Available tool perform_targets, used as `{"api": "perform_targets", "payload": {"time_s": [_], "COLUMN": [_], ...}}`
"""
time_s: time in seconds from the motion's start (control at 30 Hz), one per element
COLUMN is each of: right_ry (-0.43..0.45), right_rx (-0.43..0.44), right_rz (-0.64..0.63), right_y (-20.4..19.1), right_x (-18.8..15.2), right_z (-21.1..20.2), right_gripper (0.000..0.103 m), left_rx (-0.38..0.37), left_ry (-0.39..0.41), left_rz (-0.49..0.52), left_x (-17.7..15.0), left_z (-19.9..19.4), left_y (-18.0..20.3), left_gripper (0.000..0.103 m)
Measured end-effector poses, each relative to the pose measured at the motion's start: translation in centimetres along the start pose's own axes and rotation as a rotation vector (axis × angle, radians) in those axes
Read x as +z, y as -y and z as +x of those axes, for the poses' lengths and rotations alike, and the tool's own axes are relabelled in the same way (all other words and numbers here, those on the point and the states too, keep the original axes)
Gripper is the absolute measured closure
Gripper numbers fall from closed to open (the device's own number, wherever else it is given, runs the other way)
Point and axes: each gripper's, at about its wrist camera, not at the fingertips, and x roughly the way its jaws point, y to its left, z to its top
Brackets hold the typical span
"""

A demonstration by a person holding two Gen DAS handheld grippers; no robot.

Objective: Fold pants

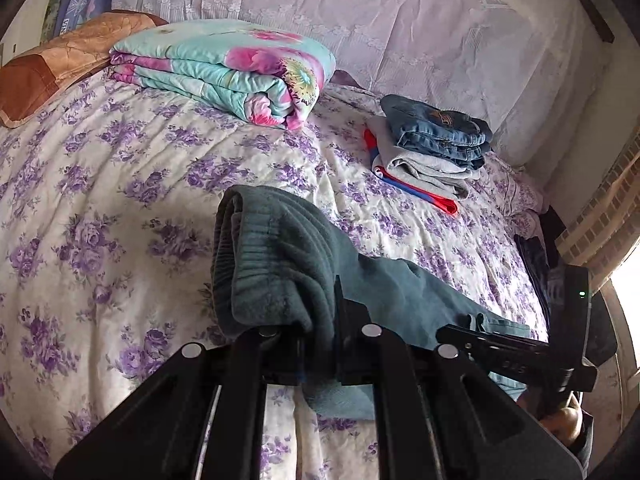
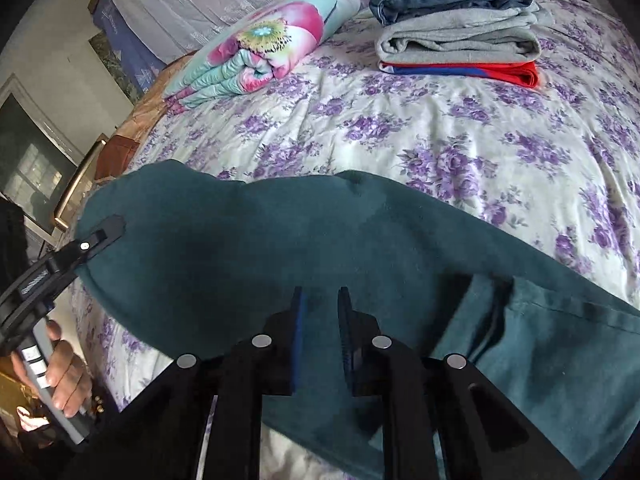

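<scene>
gripping teal pants (image 1: 280, 256), left gripper (image 1: 316, 320)

The teal pants (image 2: 248, 240) are soft and fleecy, stretched across the near side of the bed (image 2: 400, 128). The ribbed waistband end (image 1: 264, 256) is bunched and raised (the fabric doubled over itself), while the rest trails down flat.

Both views ride on the hand-held claws and look steeply down, close over the bed (image 1: 120, 184). The left wrist view faces the lace-covered headboard (image 1: 360, 20); the right wrist view looks across from the opposite side. They share the teal pants (image 2: 240, 248), the floral quilt (image 1: 224, 72) and the stack of folded clothes (image 2: 456, 28).
</scene>
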Motion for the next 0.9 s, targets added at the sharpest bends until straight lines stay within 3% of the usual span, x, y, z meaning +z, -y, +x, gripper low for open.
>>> {"api": "perform_targets", "payload": {"time_s": [0.07,0.2,0.3,0.43,0.63,0.73,0.9], "right_ry": [-0.034,-0.010,0.108,0.261,0.412,0.471,0.519], "right_rx": [-0.005,0.049,0.070,0.111,0.082,0.035,0.008], "right_rz": [0.008,0.040,0.044,0.159,0.373,0.455,0.519], "right_y": [0.3,0.8,1.6,5.8,13.1,15.9,18.4], "right_x": [-0.3,-0.3,-1.1,-4.7,-13.0,-17.1,-21.8], "right_z": [1.7,-0.2,-4.9,-11.4,-18.1,-20.8,-23.4], "right_gripper": [0.087,0.087,0.087,0.085,0.085,0.085,0.084], "left_rx": [0.004,0.020,0.022,0.033,-0.025,-0.069,-0.187], "left_ry": [-0.006,-0.019,-0.020,-0.007,-0.027,-0.038,-0.222], "left_rz": [0.009,0.031,0.116,0.252,0.445,0.588,0.753], "left_x": [-0.1,0.0,0.0,-0.2,-1.3,-3.3,-9.2], "left_z": [0.2,0.7,0.3,-0.5,0.3,1.6,7.1], "left_y": [0.2,0.9,2.9,7.0,16.4,22.5,31.3], "left_gripper": [0.095,0.095,0.095,0.095,0.095,0.095,0.095]}}
